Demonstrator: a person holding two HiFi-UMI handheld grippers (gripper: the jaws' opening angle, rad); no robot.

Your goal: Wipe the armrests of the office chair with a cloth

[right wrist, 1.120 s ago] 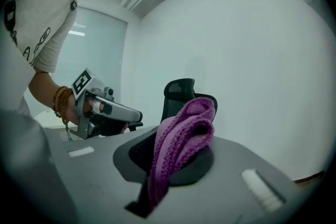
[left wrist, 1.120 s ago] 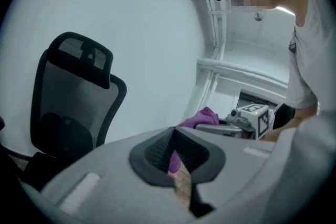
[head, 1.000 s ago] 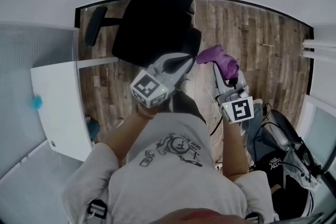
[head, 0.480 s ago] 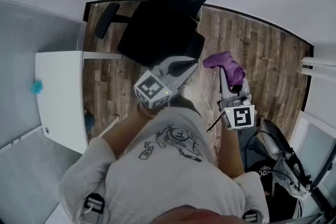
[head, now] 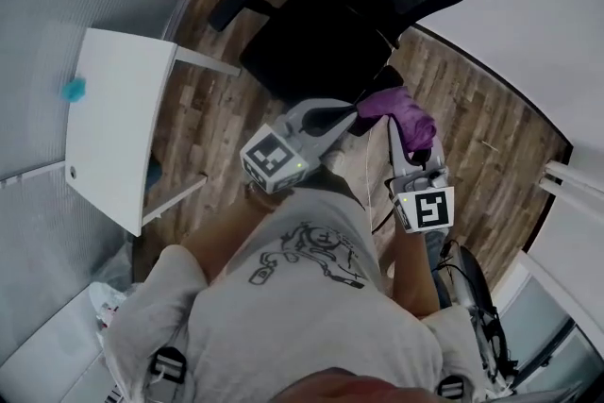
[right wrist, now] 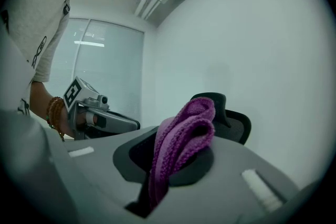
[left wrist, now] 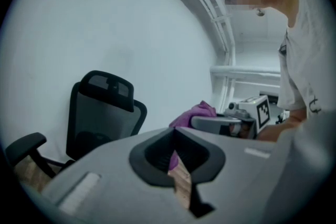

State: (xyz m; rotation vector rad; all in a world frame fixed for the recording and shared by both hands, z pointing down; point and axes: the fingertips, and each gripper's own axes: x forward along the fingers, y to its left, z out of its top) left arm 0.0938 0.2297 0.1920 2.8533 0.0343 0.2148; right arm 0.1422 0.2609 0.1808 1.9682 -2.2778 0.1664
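The black office chair stands ahead of me on the wood floor, with its left armrest sticking out toward the desk. Its mesh back and one armrest also show in the left gripper view. My right gripper is shut on a purple cloth held just off the chair's right side; the cloth bulges out of the jaws, in front of the headrest. My left gripper hovers beside it near the seat's front edge, its jaws together with nothing between them.
A white desk with a small blue object stands at the left, beside a frosted glass partition. Cables and dark gear lie on the floor at the lower right. A white wall runs behind the chair.
The view has swung: the chair now sits further right and up, the desk has come further into view. Both grippers and the cloth have closed in on the chair's right side.
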